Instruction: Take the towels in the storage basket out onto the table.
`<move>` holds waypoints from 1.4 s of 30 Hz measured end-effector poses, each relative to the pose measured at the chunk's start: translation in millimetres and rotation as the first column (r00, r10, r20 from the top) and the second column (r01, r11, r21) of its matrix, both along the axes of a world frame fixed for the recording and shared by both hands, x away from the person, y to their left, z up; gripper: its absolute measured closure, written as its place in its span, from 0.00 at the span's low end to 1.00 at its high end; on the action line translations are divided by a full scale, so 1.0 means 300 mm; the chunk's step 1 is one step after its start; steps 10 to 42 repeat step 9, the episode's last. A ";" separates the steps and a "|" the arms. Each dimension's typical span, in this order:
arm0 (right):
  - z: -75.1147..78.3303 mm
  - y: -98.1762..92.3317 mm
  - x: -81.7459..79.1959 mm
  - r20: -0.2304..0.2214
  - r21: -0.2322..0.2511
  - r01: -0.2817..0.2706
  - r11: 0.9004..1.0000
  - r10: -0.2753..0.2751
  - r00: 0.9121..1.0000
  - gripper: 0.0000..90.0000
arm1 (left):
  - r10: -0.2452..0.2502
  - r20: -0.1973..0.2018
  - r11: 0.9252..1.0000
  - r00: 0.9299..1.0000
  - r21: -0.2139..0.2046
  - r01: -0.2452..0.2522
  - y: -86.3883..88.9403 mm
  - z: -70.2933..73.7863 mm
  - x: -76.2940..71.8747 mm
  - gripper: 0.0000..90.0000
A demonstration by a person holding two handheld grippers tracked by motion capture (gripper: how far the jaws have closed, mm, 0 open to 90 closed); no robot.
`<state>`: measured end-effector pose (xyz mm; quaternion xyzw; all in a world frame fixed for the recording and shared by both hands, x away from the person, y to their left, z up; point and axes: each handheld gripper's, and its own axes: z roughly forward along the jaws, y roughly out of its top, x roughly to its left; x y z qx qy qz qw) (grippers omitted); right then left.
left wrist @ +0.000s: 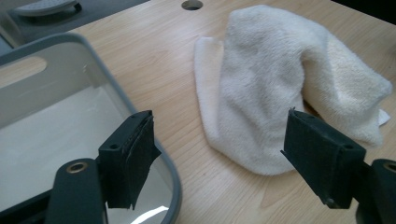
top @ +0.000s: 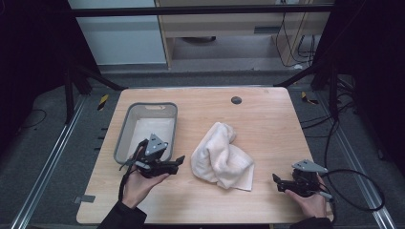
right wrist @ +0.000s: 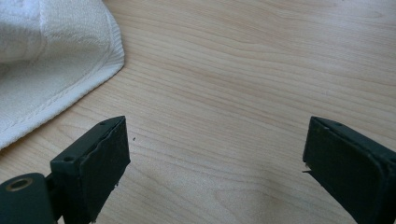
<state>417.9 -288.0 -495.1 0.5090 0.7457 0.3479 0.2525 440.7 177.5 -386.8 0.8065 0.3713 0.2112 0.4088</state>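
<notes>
From where I stand, a grey plastic bin (top: 125, 131) sits at about nine o'clock on the wooden table (top: 267, 119), its pale floor bare. Just at its near corner, around seven o'clock, the person's left hand (top: 138, 183) holds the left gripper (top: 177, 161), which points toward three o'clock at the towel. In the left gripper view its jaws stand wide apart with nothing between them; one jaw hangs over the bin's rim (left wrist: 140, 105), the other over the near edge of the towel (left wrist: 280, 79).

The white towel (top: 221, 155) lies crumpled in a loose heap near the middle of the table, a little toward six o'clock, with a flat corner spreading out at its five o'clock side. A small dark round hole (top: 236, 100) marks the tabletop at twelve o'clock.

At about four o'clock, the right hand (top: 313, 202) holds the right gripper (top: 276, 180), aimed toward nine o'clock and apart from the towel. In the right gripper view its jaws gape wide over bare wood, gripping nothing, with the towel's hemmed edge (right wrist: 56, 70) at upper left.
</notes>
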 end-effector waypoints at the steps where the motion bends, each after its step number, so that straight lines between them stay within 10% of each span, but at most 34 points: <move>1: 0.000 0.001 0.000 -0.003 0.002 0.001 1.000 -0.001 1.000 0.08 | 0.014 0.004 1.000 1.000 -0.006 -0.014 0.015 -0.004 -0.002 0.27; 9: -0.002 0.000 -0.002 -0.003 0.005 0.004 1.000 -0.004 1.000 0.08 | 0.089 0.013 0.994 0.996 -0.065 -0.088 0.112 -0.025 -0.021 0.27; 42: -0.002 0.000 -0.002 -0.003 0.005 0.004 1.000 -0.004 1.000 0.08 | 0.089 0.013 0.994 0.996 -0.065 -0.088 0.112 -0.025 -0.021 0.27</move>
